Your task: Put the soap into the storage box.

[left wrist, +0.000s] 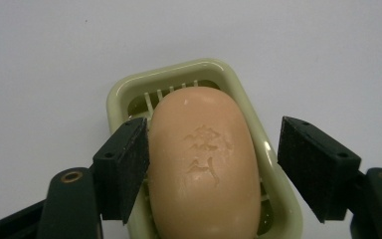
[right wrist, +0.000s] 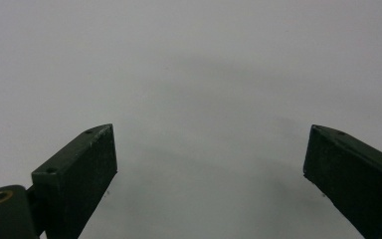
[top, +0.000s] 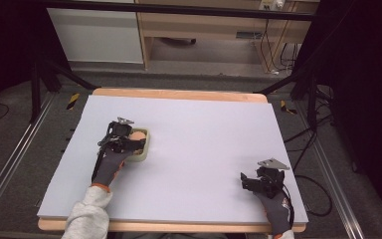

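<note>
Left gripper point(left wrist: 211, 169) stood with its jaws spread wide on either side of a peach-coloured soap bar point(left wrist: 204, 167), which lay in a pale green soap dish point(left wrist: 219, 69) on the white table point(top: 204, 129), left of centre in the high view. One pad point(left wrist: 132, 167) was touching or all but touching the bar's flank; the other pad point(left wrist: 313, 167) stood well clear, w/ a strip of dish rim showing in the gap. So nothing was clamped at that moment.

Key relation: the bar's long axis ran straight along the gripper's line of sight, from between the jaws away toward the dish's far, slotted end. That put the jaws across the bar's short width, approx. square to its sides, so a plain squeeze looked like the move to come. The bar sat off-centre in the opening, nearer the one pad, so that pad would likely meet it first and could nudge soap or dish sideways before the other arrived.

Right gripper point(right wrist: 209, 164) was also open, its jaws apart over bare table near the front right corner, well away from the dish. In the high view the left gripper point(top: 138, 143) was at the dish itself, and the right gripper point(top: 248, 180) far off; the left hand point(top: 110, 162) was clearly the nearer one for the job.
</note>
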`<action>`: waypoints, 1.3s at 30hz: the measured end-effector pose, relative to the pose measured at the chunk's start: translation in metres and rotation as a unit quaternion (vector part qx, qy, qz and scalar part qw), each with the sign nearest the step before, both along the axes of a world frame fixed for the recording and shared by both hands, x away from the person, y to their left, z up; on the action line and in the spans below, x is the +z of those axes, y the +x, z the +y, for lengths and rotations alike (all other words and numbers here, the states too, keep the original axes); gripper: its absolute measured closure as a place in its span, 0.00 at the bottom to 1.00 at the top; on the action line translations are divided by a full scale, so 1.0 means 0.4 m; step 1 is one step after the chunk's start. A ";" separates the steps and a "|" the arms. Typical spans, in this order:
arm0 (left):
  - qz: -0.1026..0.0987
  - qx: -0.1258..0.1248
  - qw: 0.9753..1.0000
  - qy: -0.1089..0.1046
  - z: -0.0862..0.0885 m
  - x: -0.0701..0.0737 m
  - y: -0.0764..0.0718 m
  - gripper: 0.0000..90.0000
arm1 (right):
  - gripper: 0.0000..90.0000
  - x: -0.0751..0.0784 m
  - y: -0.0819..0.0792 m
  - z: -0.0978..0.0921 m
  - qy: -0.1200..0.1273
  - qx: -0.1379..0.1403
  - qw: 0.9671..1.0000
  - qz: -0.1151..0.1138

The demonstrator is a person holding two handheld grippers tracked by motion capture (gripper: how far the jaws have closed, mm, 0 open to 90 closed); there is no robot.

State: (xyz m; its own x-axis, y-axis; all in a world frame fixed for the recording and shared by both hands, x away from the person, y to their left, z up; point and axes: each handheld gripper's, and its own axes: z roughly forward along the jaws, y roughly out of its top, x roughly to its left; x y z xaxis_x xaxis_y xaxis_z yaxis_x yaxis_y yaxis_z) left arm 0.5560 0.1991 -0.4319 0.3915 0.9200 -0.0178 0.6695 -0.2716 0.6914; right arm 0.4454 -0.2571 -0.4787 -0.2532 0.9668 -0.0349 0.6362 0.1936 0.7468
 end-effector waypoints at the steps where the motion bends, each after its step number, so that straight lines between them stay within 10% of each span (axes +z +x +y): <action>1: -0.006 -0.003 1.000 -0.001 0.002 0.010 -0.008 0.31 | 0.08 0.000 -0.001 0.000 0.000 0.000 1.000 0.000; 19: -0.058 -0.006 0.998 -0.016 0.040 0.035 -0.116 0.31 | 0.08 0.003 -0.004 -0.007 -0.001 -0.004 1.000 -0.004; 39: -0.112 -0.008 0.994 -0.001 0.088 -0.029 -0.233 0.31 | 0.07 0.009 -0.014 -0.024 0.006 -0.016 1.000 -0.012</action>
State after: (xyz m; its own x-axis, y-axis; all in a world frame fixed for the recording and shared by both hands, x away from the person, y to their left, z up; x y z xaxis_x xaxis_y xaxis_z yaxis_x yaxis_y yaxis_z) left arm 0.4630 0.2344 -0.4433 0.4008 0.9135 0.0701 0.4947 -0.2801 0.8227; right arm 0.4397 -0.2666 -0.4750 -0.2217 0.9747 -0.0286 0.6236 0.1643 0.7643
